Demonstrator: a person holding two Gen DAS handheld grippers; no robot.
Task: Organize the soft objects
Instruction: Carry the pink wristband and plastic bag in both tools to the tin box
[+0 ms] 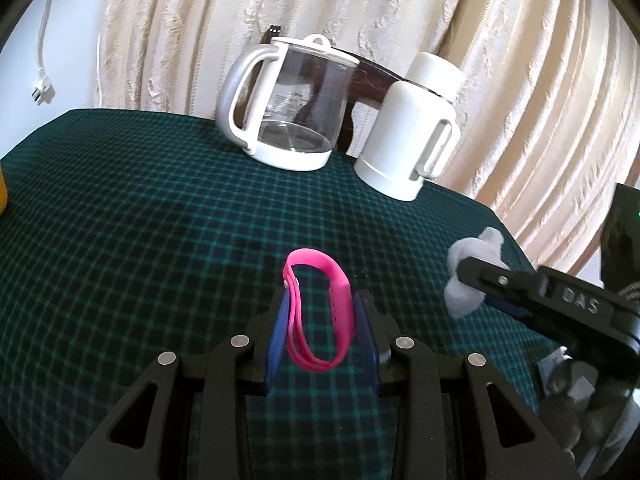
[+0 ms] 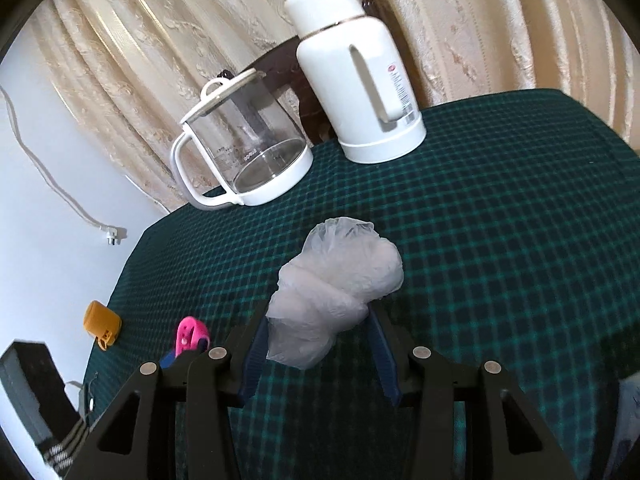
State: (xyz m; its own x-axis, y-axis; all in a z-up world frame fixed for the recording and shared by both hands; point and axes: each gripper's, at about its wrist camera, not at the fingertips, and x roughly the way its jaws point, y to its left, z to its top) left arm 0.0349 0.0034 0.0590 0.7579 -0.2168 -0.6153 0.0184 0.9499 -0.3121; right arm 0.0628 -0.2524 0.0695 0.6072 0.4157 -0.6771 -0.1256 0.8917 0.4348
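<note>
Pinching a pink silicone band (image 1: 320, 312) between its blue pads, the left claw (image 1: 322, 308) holds it above the green checked table (image 1: 140, 208), loop standing on edge with its long axis running away from the camera. The right claw (image 2: 316, 320) grips a crumpled clear plastic bag (image 2: 340, 284), also off the table. The two claws sit near each other, side by side. Where either piece should go is not apparent.

Smooth rubbery pink band (image 1: 320, 312), crinkled translucent plastic bag (image 2: 340, 292) — both over matt woven checked tablecloth (image 1: 140, 220) — glossy glass jug (image 1: 292, 108).
</note>
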